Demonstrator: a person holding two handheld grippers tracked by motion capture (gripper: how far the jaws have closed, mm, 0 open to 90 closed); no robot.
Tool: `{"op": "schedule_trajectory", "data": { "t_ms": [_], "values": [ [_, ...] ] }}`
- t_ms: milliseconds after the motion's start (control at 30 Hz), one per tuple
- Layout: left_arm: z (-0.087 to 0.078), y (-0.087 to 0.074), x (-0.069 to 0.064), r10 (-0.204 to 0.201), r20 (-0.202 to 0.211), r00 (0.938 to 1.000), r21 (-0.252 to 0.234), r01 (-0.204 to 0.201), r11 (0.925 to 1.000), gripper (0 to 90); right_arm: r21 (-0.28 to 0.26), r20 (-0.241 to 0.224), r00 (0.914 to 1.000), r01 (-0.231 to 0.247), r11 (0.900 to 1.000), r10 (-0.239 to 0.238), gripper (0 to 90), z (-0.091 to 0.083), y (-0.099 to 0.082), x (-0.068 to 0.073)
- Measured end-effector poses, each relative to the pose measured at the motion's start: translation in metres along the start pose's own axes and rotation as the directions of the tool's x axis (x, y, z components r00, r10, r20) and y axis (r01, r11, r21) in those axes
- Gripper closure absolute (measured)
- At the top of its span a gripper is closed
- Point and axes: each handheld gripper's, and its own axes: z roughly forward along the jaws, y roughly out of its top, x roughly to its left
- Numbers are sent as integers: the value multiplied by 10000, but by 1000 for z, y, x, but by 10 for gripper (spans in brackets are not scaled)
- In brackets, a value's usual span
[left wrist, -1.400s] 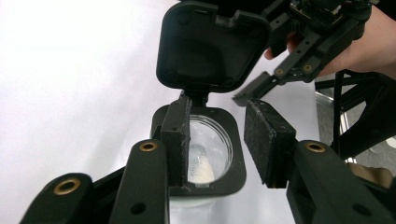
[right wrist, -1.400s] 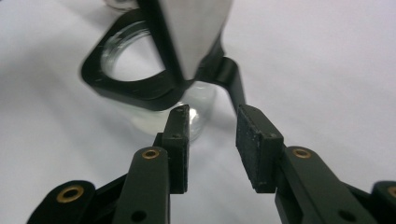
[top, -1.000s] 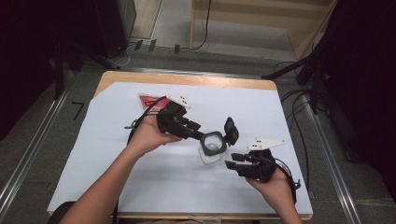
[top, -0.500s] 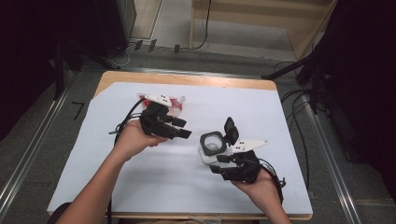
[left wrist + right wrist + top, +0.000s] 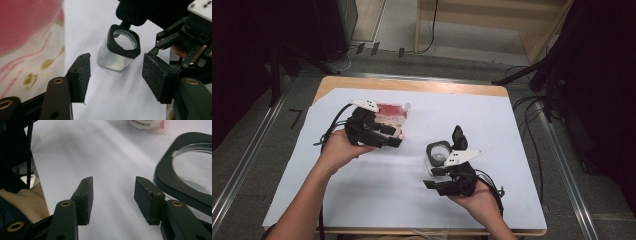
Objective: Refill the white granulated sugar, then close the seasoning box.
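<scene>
The clear jar (image 5: 438, 155) with its black flip lid (image 5: 458, 136) standing open is sitting alone on the white sheet (image 5: 512, 130), touched by neither gripper. My right gripper (image 5: 441, 176) is hovering just beside it, jaws apart and empty; my left gripper (image 5: 388, 136), just opening, is now empty by the red pouch (image 5: 389, 111), having drawn away from the jar since a second ago. Filling looks still undone.

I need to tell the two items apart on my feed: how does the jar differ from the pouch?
The jar is clear, with a black collar and its black flip lid open; the pouch is red and white and printed. The jar stands upright beside the right tongs; the pouch lies flat, partly under the left tongs. The jar looks rigid, the pouch soft. Both rest on the white sheet, ungripped.
</scene>
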Motion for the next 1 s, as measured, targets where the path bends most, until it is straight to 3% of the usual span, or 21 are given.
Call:
{"op": "schedule_trajectory", "data": {
  "t_ms": [300, 333, 633, 1000],
  "values": [
    [-22, -11, 8, -69, -591, 9982, -5, 68, 10000, 433, 359, -455, 9979, 479, 9982, -462, 523, 19, 2, 4],
    [-27, -13, 10, -125, -801, 9967, 5, 126, 9999, 433, 355, -543, 9972, 539, 9979, -519, 525, 21, 3, 5],
    [-44, -22, 22, -435, -1136, 9926, -271, 406, 9988, 438, 504, -549, 9976, 440, 9978, -413, 531, 26, 4, 3],
    [-63, -32, 43, -824, -1835, 9796, -571, 731, 9957, 424, 632, -528, 9978, 424, 9971, -391, 532, 28, 3, 2]
  ]
}}
